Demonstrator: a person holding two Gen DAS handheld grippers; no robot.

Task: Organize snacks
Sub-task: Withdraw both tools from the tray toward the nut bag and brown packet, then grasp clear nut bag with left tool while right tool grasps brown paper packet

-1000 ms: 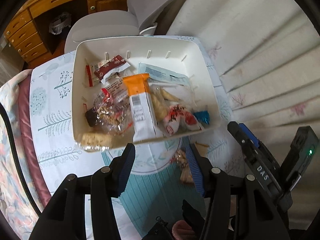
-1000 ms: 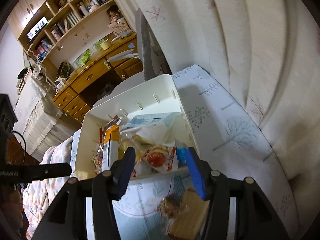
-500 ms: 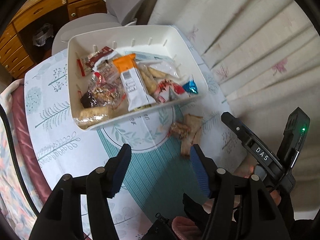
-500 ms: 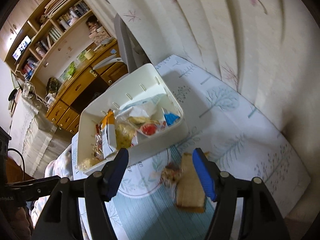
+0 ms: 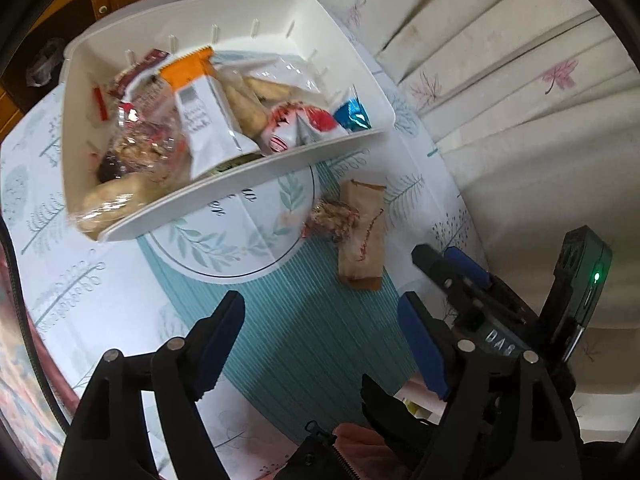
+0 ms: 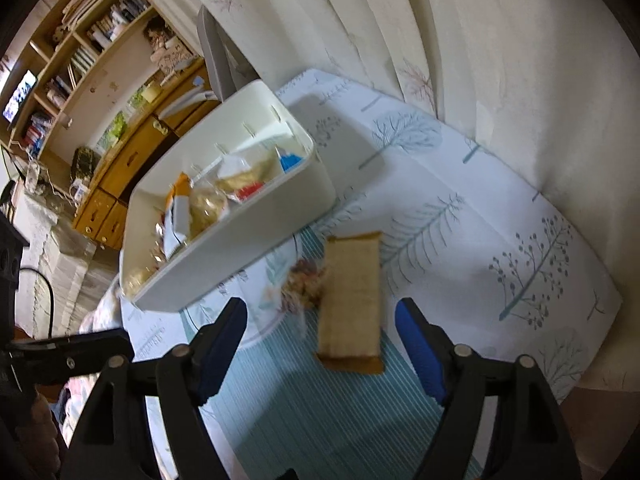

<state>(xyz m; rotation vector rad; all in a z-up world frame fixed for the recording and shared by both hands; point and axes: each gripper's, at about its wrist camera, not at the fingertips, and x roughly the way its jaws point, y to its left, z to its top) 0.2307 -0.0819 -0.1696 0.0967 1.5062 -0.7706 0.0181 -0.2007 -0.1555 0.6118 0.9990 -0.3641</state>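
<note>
A: What is being shown nearest the cameras?

B: Both grippers are being held wide apart, with nothing between the pads. The left gripper is being aimed down at the striped teal centre of the cloth; its jaws have just been opening. The right gripper is being pointed at the brown bar, which is lying flat between its fingers in the picture but is not being touched. Its jaws have just been opening as well.

A: And how much of the tidying is being judged as done?

B: Most of it, by the look of things. The bin is already being filled with packets: an orange-topped one, a red-and-white one, a blue one, and several clear bags. Two things are being left out on the cloth just beside the bin's near wall: the brown bar and a small clear bag, touching each other. Those are probably what is being gone for next.

A: What is being seen further off?

B: The table is being covered by a white cloth printed with trees. Pale curtains are hanging close behind it. A grey chair is being seen beyond the bin, then a wooden desk with drawers, and shelves stacked with books at the far wall.
</note>
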